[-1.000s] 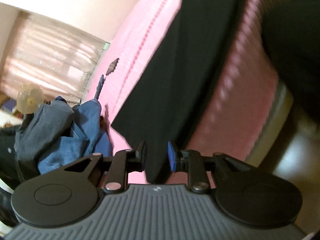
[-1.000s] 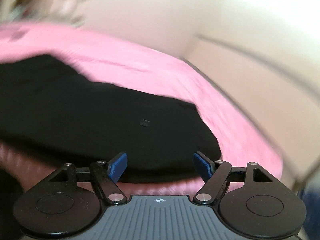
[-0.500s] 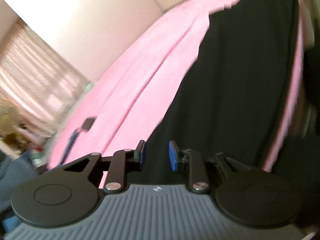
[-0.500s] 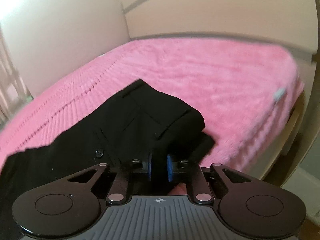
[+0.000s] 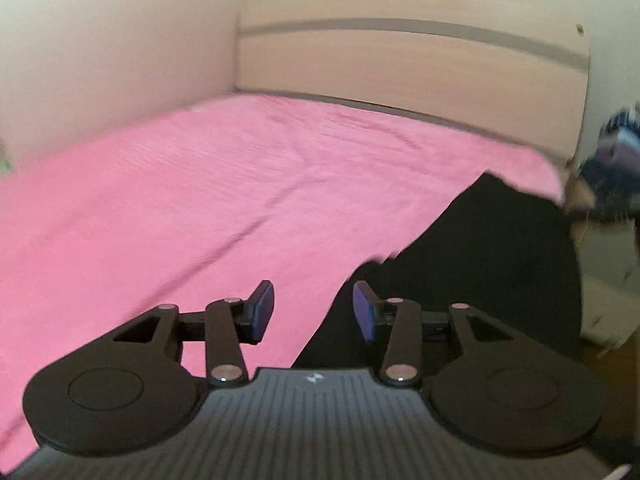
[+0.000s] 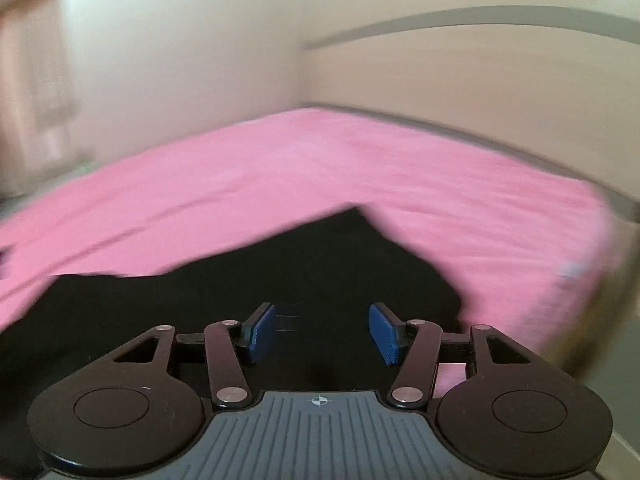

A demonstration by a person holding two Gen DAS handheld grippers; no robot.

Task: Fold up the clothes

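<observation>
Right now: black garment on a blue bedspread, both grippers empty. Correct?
Not quite. The bedspread is pink, not blue, as both wrist views show. The rest holds: the black garment lies on it, and the left gripper and right gripper are empty, jaws opening.

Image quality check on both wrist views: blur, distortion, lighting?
Left wrist: bed cover fairly sharp, right edge smeared, headboard bowed by fisheye, black garment shows no detail. Right wrist: heavy motion blur across bed and wall, only the claw crisp. Both: soft warm light, no glare.
</observation>
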